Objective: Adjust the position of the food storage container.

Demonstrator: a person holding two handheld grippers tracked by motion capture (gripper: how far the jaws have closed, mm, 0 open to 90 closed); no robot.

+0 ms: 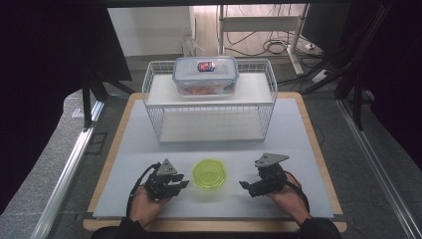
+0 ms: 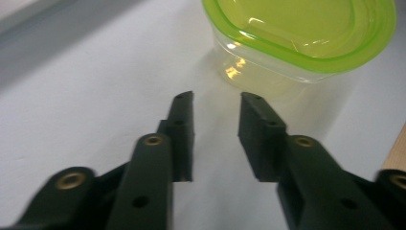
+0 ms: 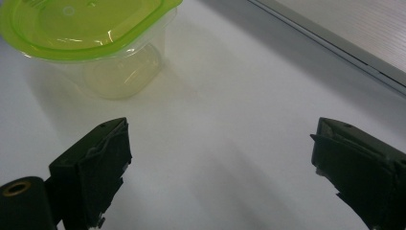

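A small clear tub with a lime-green lid (image 1: 209, 174) stands on the white mat near the front, between my two grippers. My left gripper (image 1: 182, 186) sits just left of it, its jaws a narrow gap apart with nothing between them. In the left gripper view the tub (image 2: 306, 33) is just beyond the left gripper (image 2: 216, 98), slightly to the right. My right gripper (image 1: 246, 187) rests to the tub's right, a short way off. The right gripper (image 3: 220, 129) has its jaws spread wide over bare mat, and the tub (image 3: 86, 28) is at the upper left.
A white wire rack (image 1: 209, 107) with two shelves stands at the back of the mat. A clear box with a blue-rimmed lid (image 1: 205, 74) sits on its top shelf, reddish contents inside. The lower shelf is bare. A wooden table edge (image 1: 318, 149) frames the mat.
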